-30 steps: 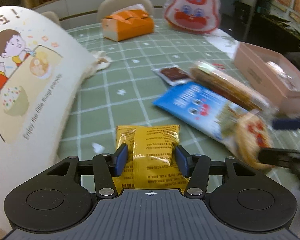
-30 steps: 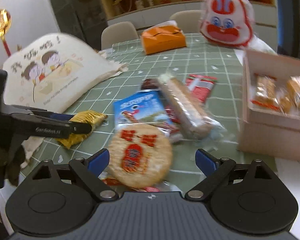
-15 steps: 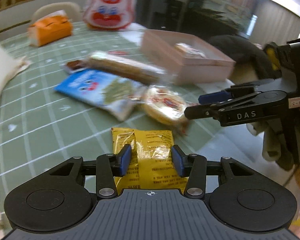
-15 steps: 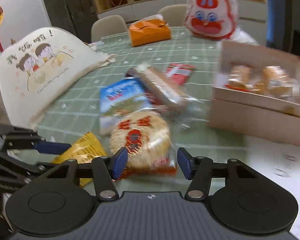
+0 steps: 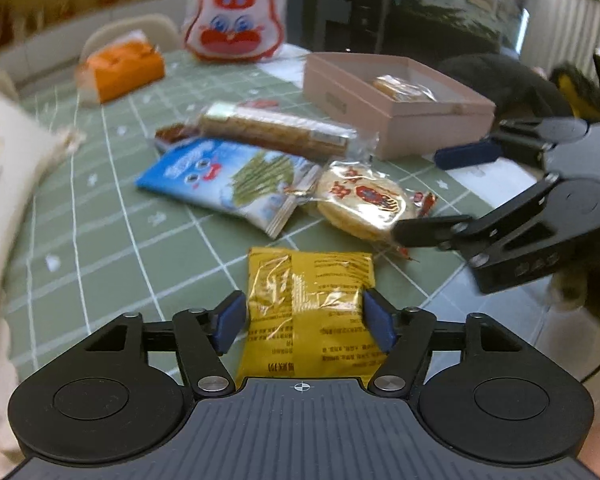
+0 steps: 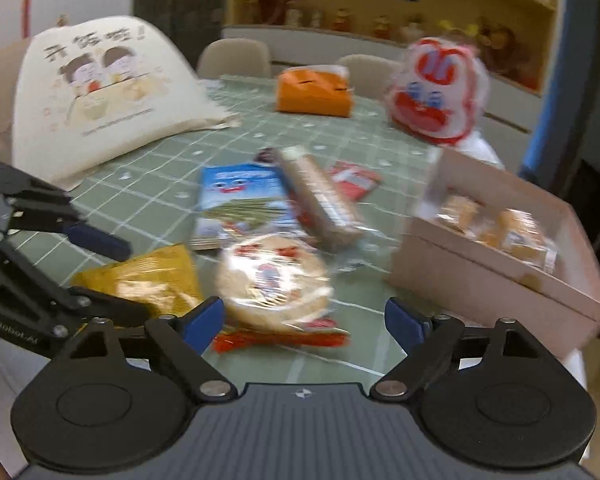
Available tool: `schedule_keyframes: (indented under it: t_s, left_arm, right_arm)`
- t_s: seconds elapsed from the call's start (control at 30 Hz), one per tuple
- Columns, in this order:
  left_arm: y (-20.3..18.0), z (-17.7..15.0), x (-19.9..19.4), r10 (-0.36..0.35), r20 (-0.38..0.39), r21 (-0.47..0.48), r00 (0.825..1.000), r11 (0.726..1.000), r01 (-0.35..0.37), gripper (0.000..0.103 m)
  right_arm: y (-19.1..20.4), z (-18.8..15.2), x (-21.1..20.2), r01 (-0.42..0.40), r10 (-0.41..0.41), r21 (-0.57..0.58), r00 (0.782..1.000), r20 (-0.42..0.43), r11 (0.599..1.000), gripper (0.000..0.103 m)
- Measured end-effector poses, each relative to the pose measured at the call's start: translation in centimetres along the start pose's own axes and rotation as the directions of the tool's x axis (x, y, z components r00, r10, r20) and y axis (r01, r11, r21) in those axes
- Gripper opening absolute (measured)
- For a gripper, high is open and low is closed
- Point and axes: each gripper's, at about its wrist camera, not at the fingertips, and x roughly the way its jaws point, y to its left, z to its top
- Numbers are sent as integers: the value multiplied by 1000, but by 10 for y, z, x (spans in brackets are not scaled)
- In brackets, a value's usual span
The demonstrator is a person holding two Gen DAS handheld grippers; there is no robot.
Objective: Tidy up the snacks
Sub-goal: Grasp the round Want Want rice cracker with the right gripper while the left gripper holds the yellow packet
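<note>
Now we are opening both claws: the left claw (image 5: pixel 305 322) straddling the yellow packet (image 5: pixel 309 308), the right claw (image 6: pixel 303 322) around the round cracker (image 6: pixel 274 278); next, carrying each to the pink box (image 5: pixel 396 114) calls for a firm pinch.

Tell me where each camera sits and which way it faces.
Left wrist: on the left claw, angled down across the table; its opening jaws flank the yellow packet; right claw intrudes at right.
Right wrist: on the right claw, facing the pink box; its opening jaws flank the round cracker; left claw at left.
Shared: packet, cracker, box, blue bag.
</note>
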Motion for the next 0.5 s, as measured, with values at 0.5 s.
schedule_keyframes:
  t_s: [0.5]
  left_arm:
    - [-8,-3,1,-40,6,6,999,999,40,71]
  right_arm:
    - [-18,17,50,-96,122,206,986,-117,974,80]
